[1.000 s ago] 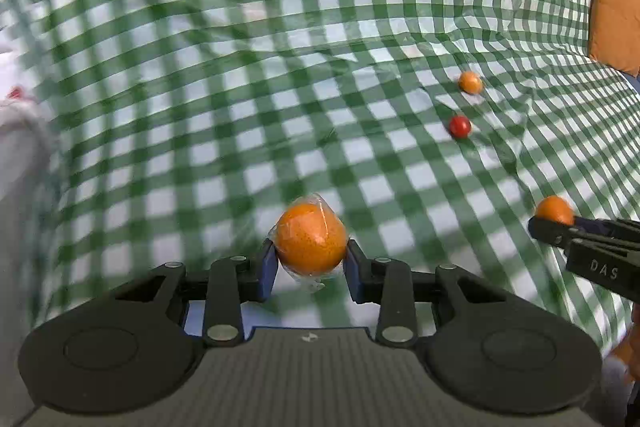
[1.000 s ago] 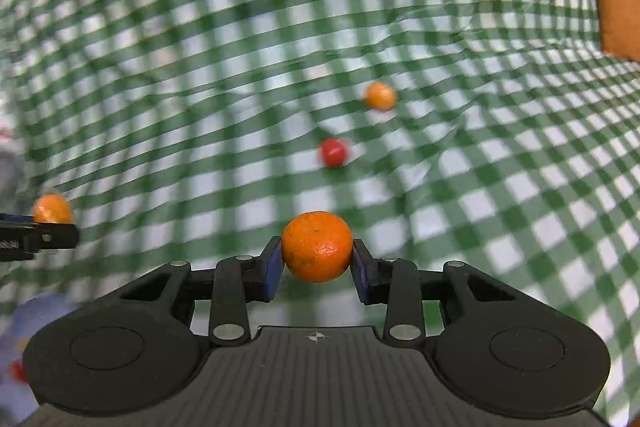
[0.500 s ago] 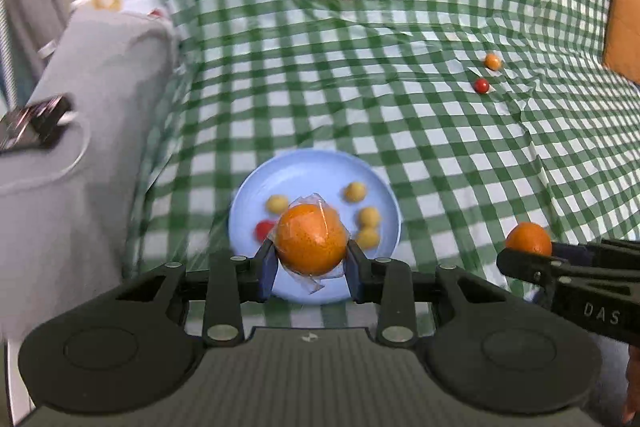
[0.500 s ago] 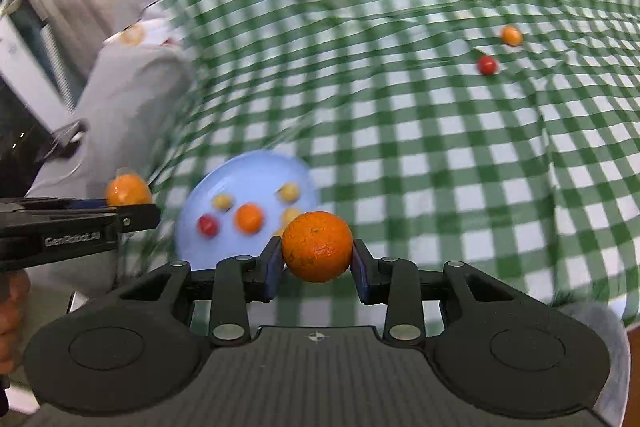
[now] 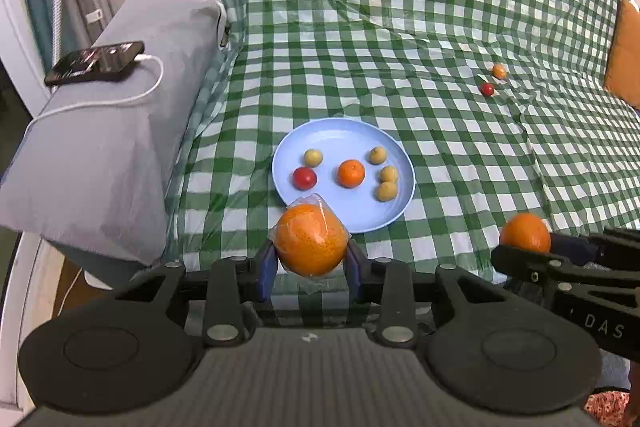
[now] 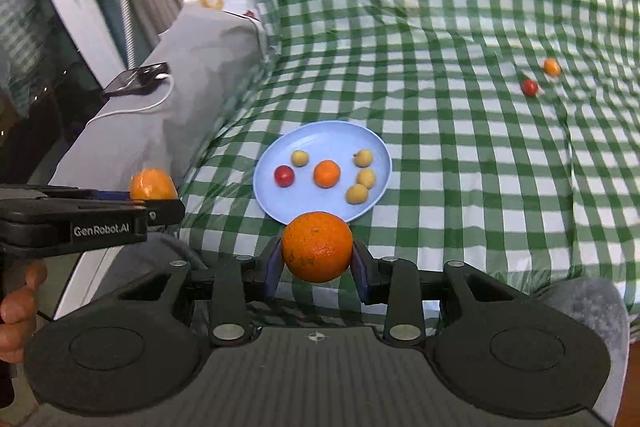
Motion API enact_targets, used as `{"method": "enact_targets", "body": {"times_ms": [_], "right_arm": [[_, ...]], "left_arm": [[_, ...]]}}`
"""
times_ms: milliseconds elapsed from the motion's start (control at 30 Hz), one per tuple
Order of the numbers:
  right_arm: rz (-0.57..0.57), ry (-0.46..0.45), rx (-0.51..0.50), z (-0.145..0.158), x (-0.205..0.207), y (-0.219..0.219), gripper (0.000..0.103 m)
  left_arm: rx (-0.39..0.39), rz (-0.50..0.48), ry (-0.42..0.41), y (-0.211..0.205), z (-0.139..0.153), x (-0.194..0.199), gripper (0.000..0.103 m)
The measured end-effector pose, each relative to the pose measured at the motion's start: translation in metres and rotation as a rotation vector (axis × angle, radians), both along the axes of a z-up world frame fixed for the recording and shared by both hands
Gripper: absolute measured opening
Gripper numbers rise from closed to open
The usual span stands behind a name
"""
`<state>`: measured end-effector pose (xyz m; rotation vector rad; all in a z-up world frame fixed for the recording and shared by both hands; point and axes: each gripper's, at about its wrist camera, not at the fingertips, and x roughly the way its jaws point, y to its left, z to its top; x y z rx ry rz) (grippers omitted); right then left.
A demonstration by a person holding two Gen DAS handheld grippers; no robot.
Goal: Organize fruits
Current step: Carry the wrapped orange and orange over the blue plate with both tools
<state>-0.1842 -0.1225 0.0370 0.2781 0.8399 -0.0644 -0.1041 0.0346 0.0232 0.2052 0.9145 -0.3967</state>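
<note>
Both views have swung back off the open cloth: a second ago I saw only green-and-white checks and two stray fruits, now the round pale-blue plate (image 5: 394,155) sits just ahead of both tools. I read that as carry nearly done, drop next.

Left gripper (image 5: 310,269): fingers pinching a plastic-wrapped orange citrus (image 5: 310,244), film crinkled and sticking up at the top, skin pebbled. It is held over the plate's near rim.

Right gripper (image 6: 317,273): fingers pinching a bare orange mandarin (image 6: 317,247), dull skin, small scuffs, also at the near rim, off the cloth.

On the plate: one small orange mandarin (image 5: 351,173) in the middle, one red cherry-like fruit (image 5: 305,177), four small yellow-tan fruits (image 5: 386,173), three of them clustered at the right side. Free room looks best at the far side.

Left out on the checked tablecloth (image 5: 360,27), well apart from the plate: a small red fruit (image 5: 487,89) and a small orange fruit (image 5: 499,71), close together. Those remain to collect.

Grey cushion (image 5: 120,131) to the left carries a black phone (image 5: 94,63) on a white cable.
</note>
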Motion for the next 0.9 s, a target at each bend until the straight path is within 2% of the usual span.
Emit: {"method": "enact_targets", "body": {"times_ms": [233,900], "right_arm": [[0.052,-0.015,-0.05,0.003,-0.002,0.015,0.038],[0.048,0.03,-0.037,-0.012,0.013,0.012,0.038]], "left_arm": [[-0.006,0.009,0.007,0.009,-0.001,-0.003,0.039],[0.002,0.011,0.027,-0.001,-0.01,0.018,0.039]]}}
